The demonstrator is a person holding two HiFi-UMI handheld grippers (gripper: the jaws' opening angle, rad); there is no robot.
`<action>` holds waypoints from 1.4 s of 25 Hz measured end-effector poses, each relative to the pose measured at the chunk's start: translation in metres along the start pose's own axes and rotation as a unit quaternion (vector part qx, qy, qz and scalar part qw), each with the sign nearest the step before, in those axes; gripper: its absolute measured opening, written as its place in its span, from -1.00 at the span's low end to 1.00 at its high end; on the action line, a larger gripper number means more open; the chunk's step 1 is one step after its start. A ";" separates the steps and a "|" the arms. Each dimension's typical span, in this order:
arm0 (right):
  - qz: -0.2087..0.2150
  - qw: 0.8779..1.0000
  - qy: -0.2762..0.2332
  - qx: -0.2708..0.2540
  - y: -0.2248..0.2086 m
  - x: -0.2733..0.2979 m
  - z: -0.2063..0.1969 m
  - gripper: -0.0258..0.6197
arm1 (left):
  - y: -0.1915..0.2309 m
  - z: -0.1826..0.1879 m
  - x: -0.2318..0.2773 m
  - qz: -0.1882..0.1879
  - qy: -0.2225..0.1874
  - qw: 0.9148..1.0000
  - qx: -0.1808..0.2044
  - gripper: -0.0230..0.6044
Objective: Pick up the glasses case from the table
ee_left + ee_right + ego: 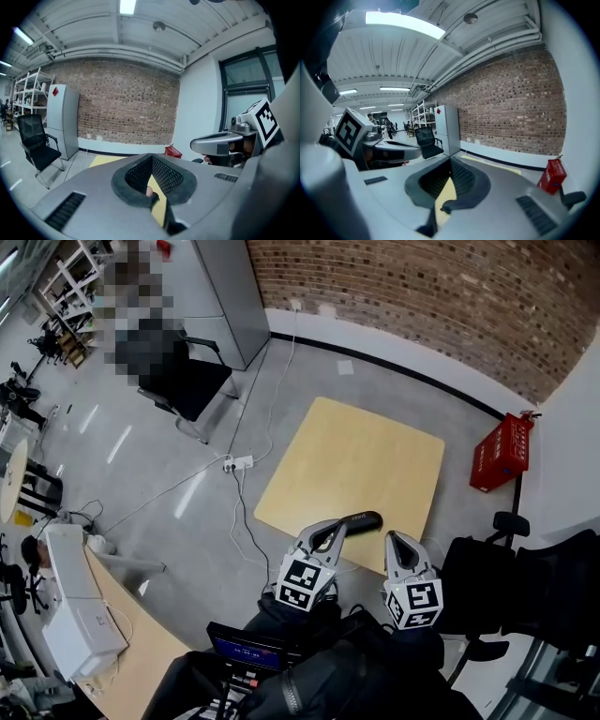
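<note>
Head view, slim black glasses case (361, 519) on table (356, 451), left gripper (339, 526) and right gripper (394, 539) jaws clenched

This looks like a big office work room, with a brick wall (422, 296), a black desk chair (183, 376), tall shelves (29, 93) and long ceiling lights (127, 6).

A red crate (502, 454) stood on the grey floor (169, 474). A black office chair (183, 371) sat near a grey cabinet (230, 296). A white power strip (239, 463) lay on the floor, its cable (272, 399) running toward the brick wall (422, 296).
</note>
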State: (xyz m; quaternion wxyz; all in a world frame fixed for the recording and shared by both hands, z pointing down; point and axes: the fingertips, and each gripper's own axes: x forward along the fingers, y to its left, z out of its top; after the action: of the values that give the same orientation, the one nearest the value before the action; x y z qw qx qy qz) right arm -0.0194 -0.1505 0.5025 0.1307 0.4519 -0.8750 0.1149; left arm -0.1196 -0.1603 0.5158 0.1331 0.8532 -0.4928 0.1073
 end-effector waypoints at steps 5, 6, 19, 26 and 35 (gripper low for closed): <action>0.002 1.000 0.015 -0.001 -0.007 0.009 -0.008 -0.91 | 0.006 -0.018 0.015 0.002 0.031 1.000 -0.002 -0.93; 0.003 1.000 0.018 0.000 -0.009 0.011 -0.010 -0.91 | 0.007 -0.021 0.018 0.005 0.037 0.999 -0.001 -0.93; 0.008 0.998 0.054 0.019 -0.059 0.029 -0.042 -0.91 | 0.013 -0.070 0.062 0.030 0.118 0.992 0.043 -0.93; -0.008 0.996 0.081 0.040 -0.087 0.026 -0.068 -0.91 | 0.015 -0.118 0.092 0.014 0.178 0.980 0.090 -0.89; -0.024 0.991 0.122 0.059 -0.117 0.027 -0.097 -0.91 | 0.024 -0.182 0.125 -0.015 0.261 0.959 0.112 -0.74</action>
State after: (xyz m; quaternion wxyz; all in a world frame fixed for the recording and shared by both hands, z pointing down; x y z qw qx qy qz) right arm 0.0734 -0.2058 0.6122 0.2119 0.4623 -0.8331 0.2175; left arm -0.0882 -0.2133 0.7291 0.1622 0.8121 -0.4131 0.3789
